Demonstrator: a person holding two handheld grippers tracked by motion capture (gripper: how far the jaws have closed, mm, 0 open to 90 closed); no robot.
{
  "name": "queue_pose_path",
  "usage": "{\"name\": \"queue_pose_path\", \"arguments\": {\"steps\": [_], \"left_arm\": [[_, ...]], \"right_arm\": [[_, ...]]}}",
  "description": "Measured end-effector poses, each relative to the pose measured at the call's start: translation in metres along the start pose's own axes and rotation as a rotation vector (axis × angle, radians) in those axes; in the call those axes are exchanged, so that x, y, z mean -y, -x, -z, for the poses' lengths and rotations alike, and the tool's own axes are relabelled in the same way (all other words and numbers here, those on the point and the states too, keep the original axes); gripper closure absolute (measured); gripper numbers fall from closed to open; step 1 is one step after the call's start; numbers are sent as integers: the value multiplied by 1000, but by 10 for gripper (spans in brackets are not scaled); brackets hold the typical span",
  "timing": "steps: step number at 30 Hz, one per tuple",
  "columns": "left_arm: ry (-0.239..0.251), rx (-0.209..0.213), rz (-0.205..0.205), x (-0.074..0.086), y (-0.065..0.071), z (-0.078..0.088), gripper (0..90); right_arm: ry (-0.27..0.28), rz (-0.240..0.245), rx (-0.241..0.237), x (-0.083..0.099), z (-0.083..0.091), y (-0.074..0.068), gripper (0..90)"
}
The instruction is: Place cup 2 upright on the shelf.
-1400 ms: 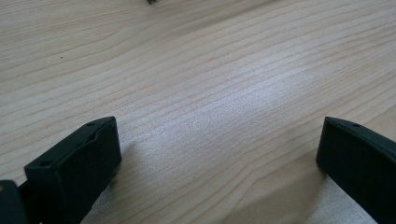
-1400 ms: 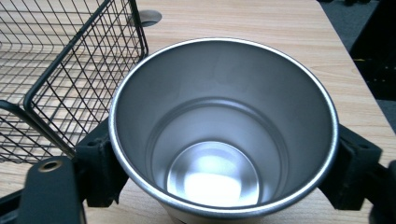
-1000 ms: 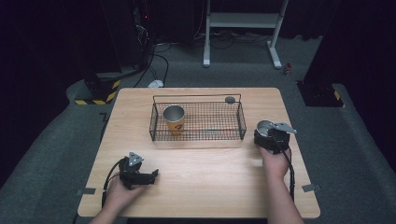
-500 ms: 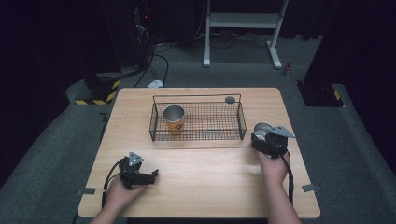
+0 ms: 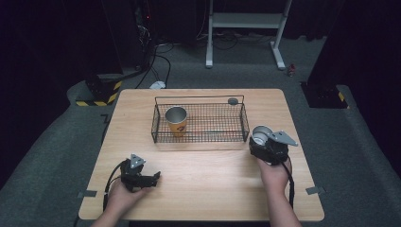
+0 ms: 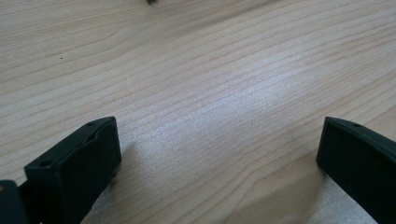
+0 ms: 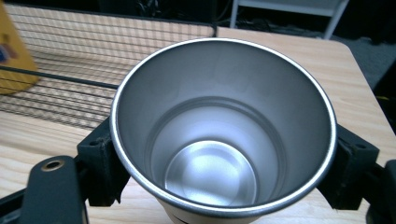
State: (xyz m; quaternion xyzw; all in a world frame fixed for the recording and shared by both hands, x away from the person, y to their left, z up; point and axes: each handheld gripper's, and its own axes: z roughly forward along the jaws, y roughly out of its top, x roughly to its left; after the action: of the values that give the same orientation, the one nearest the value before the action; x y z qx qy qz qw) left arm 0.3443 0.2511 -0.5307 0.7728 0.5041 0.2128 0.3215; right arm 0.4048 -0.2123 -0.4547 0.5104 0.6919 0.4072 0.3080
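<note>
Two grippers are at work on the wooden table, one in each of the person's hands. Over at the left, the left gripper rests low near the table's front edge, well apart from everything else; in the left gripper view its two black jaws stand wide apart with bare wood grain between them, holding nothing. A cable trails from it back toward the forearm.

Moving toward the middle, a black wire basket sits on the far half of the table. Inside it, at its left end, a cup with an orange wrap stands upright with its metal mouth open to the ceiling. A small dark round thing lies on the table just behind the basket's back right corner; I can't make out what it is.

At the right, the right gripper hangs just beside the basket's right end, its grey three-cornered plate pointing outward. Its jaws are closed against the sides of a steel cup, one jaw on each flank. From the right gripper view the cup is upright, shiny inside, with nothing in it. The basket's mesh and the orange cup show behind it to the left. Whether the steel cup touches the table or is lifted off it, I cannot tell.
</note>
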Motion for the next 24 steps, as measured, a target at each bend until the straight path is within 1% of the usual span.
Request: {"name": "queue_pose_path", "arguments": {"steps": [1, 5, 7, 8, 10, 11, 13, 14, 18, 21, 24], "left_arm": [[-1, 1, -1, 0, 0, 0, 2], [-1, 1, -1, 0, 0, 0, 2], [0, 0, 0, 0, 0, 0, 2], [-1, 0, 0, 0, 0, 0, 2], [-1, 0, -1, 0, 0, 0, 2], [0, -1, -1, 0, 0, 0, 2], [-4, 0, -6, 0, 0, 0, 2], [-3, 0, -1, 0, 0, 0, 2], [-4, 1, -2, 0, 0, 0, 2], [-4, 1, -2, 0, 0, 0, 2], [-4, 1, -2, 0, 0, 0, 3]], "right_arm": [[4, 9, -5, -1, 1, -4, 183], [15, 11, -31, -4, 5, -14, 183], [20, 26, -39, -5, 7, -20, 183], [20, 41, -40, -6, 8, -23, 183], [25, 52, -46, -7, 9, -26, 183], [29, 55, -49, -7, 9, -27, 184], [34, 45, -60, -7, 10, -29, 184], [33, 44, -66, -7, 10, -30, 183], [39, 42, -75, -8, 10, -34, 184], [39, 51, -80, -12, 11, -36, 184], [52, 50, -88, -18, 12, -38, 184]]}}
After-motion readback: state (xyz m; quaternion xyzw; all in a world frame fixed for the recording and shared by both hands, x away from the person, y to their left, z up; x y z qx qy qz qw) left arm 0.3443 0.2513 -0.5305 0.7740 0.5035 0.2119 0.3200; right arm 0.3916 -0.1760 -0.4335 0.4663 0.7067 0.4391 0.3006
